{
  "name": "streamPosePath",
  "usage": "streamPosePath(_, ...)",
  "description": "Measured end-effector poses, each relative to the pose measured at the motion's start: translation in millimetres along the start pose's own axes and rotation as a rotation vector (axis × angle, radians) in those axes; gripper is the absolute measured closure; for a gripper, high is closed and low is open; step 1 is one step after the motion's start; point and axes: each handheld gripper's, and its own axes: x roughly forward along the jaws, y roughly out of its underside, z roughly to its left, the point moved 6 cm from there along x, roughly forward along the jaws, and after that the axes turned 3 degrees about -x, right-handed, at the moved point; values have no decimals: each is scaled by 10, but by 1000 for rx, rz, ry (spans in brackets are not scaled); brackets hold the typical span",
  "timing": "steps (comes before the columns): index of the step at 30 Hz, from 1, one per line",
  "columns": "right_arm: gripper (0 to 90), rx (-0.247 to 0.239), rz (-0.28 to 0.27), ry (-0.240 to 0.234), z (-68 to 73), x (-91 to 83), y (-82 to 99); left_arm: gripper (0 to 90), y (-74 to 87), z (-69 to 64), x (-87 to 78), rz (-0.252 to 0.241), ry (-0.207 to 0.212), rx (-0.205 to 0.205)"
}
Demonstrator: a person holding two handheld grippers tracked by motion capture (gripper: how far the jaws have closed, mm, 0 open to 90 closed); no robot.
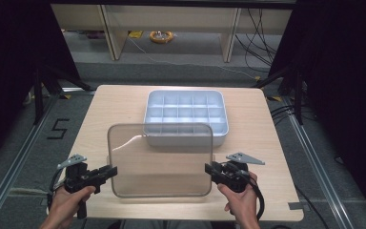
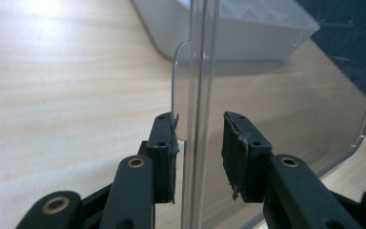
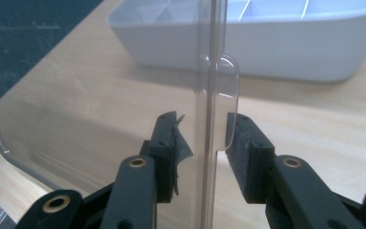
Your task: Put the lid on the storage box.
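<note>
A clear plastic lid with rounded corners stands upright over the near half of the wooden table, held between my two grippers. My left gripper is shut on the lid's left edge, which runs between its pads. My right gripper is shut on the right edge, beside a small tab. Behind the lid sits a pale grey tray divided into several compartments; the lid overlaps its near wall in the high view. The same grey tray lies ahead of each gripper.
The table's near edge lies just below my hands. Beyond the far edge there are floor cables, wooden furniture legs and a yellow ring. Black curtains close in both sides, and bare tabletop flanks the tray.
</note>
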Motion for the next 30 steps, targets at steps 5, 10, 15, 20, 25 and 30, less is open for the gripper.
streamPosePath(5, 651, -33, -56, 5, -69, -90, -206, 652, -246, -109, 28, -13, 0, 30)
streamPosePath(10, 633, -6, -93, 48, -244, -159, -615, 644, -658, -259, 253, -29, 8, 53)
streamPosePath(15, 627, 14, -108, 77, -441, -154, -925, 639, -951, -323, 506, -23, 6, 51)
streamPosePath(20, 614, 37, -107, 101, -608, -68, -1154, 633, -1166, -345, 713, -18, -17, 44)
streamPosePath(25, 607, 56, -89, 118, -736, 31, -1274, 624, -1293, -328, 903, -5, -40, 29)
streamPosePath(30, 599, 87, -66, 144, -818, 120, -1388, 614, -1401, -298, 1046, 16, -57, 28)
